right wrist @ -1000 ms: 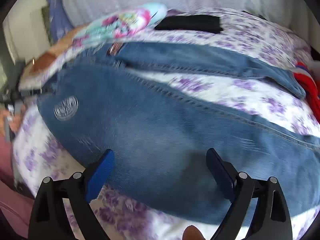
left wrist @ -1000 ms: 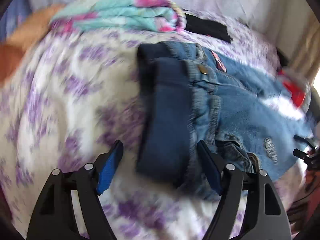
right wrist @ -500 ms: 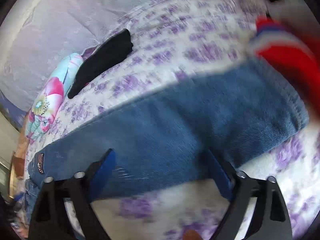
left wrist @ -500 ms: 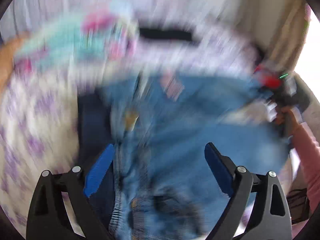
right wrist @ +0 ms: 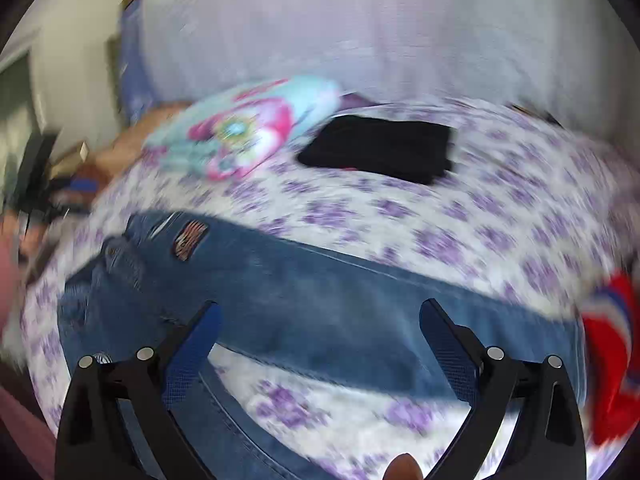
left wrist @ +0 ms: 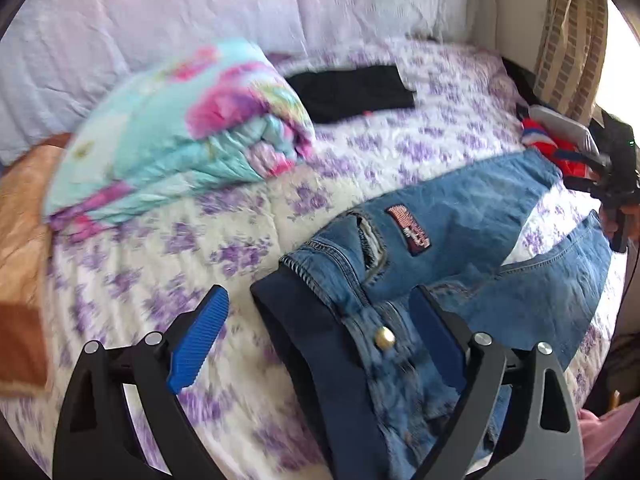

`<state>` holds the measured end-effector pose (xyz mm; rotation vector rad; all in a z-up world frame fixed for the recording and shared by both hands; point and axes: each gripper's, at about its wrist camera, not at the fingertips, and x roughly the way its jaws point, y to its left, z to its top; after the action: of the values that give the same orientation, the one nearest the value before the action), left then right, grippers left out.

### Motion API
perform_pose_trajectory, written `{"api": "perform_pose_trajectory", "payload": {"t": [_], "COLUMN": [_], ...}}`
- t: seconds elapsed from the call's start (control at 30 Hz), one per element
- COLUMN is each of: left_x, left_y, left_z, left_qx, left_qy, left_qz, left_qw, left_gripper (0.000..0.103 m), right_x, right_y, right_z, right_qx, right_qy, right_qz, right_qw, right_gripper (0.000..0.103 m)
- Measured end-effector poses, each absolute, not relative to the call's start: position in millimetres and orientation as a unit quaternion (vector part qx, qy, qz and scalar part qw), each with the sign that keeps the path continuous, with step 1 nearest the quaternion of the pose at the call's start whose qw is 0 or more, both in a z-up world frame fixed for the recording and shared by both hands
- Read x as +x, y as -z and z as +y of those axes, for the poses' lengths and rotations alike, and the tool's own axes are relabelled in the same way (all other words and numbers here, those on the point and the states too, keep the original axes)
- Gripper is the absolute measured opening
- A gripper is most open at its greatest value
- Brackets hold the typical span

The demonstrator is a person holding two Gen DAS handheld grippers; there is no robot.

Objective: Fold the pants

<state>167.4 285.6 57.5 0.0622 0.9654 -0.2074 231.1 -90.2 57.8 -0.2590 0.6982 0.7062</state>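
Observation:
Blue jeans [left wrist: 472,216] with a dark navy waistband [left wrist: 320,344] lie on the flowered bedspread [left wrist: 168,264], legs spread apart toward the right. My left gripper [left wrist: 316,294] hovers open above the waistband and its brass button, pads clear of the cloth. In the right wrist view the jeans [right wrist: 304,292] run across the bed with a patch near the waist. My right gripper [right wrist: 320,306] hangs over the far leg, jaws opening, nothing pressed between them. A hand holds that right gripper [left wrist: 616,184] at the right edge of the left wrist view.
A rolled turquoise and pink blanket [left wrist: 172,132] and a folded black garment [left wrist: 352,92] lie at the back of the bed. A red, white and blue cloth [right wrist: 612,356] sits by the leg ends. An orange-brown blanket [left wrist: 24,208] is at the left, a striped curtain [left wrist: 568,40] at the right.
Both grippers have drawn back and up from the jeans. The left jaws have widened over the waistband. The right view swung from the leg end back toward the middle of the jeans.

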Motion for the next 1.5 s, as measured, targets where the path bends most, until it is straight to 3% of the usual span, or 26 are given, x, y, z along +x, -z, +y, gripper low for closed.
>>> {"api": "perform_pose_trajectory", "payload": {"t": [0.27,0.37,0.6,0.7,0.77,0.8,0.87,0.93,1.03,1.3,1.5], "left_x": [239,257,290,301,302,300,294,285,267,158,50], "left_y": [-3,13,35,48,48,45,38,32,13,-72,-65], "left_z": [289,292,285,278,273,270,266,264,260,233,208], "left_qx": [0.03,0.028,0.045,0.062,0.076,0.078,0.082,0.086,0.105,0.208,0.28], "left_qy": [0.153,0.181,0.261,0.274,0.282,0.294,0.305,0.304,0.289,0.265,0.268], "left_qz": [0.546,0.576,0.628,0.654,0.653,0.649,0.639,0.627,0.598,0.447,0.388], "left_qw": [0.823,0.797,0.731,0.702,0.698,0.697,0.701,0.712,0.74,0.829,0.836], "left_gripper": [0.089,0.085,0.083,0.08,0.072,0.057,0.045,0.033,0.028,0.027,0.026], "right_x": [284,304,345,351,348,345,337,328,305,174,52], "right_y": [-32,-19,12,25,23,20,15,6,-19,-98,-66], "right_z": [36,63,88,87,84,82,73,65,53,8,-9], "right_qx": [-0.24,-0.266,-0.314,-0.316,-0.307,-0.303,-0.304,-0.301,-0.315,-0.386,-0.469], "right_qy": [-0.445,-0.467,-0.499,-0.511,-0.528,-0.536,-0.541,-0.539,-0.531,-0.491,-0.475], "right_qz": [0.405,0.427,0.472,0.49,0.486,0.484,0.473,0.461,0.424,0.272,0.191], "right_qw": [0.762,0.727,0.655,0.632,0.625,0.622,0.625,0.637,0.663,0.732,0.719], "right_gripper": [0.099,0.084,0.075,0.062,0.028,0.02,0.009,0.008,0.007,0.007,0.007]}}
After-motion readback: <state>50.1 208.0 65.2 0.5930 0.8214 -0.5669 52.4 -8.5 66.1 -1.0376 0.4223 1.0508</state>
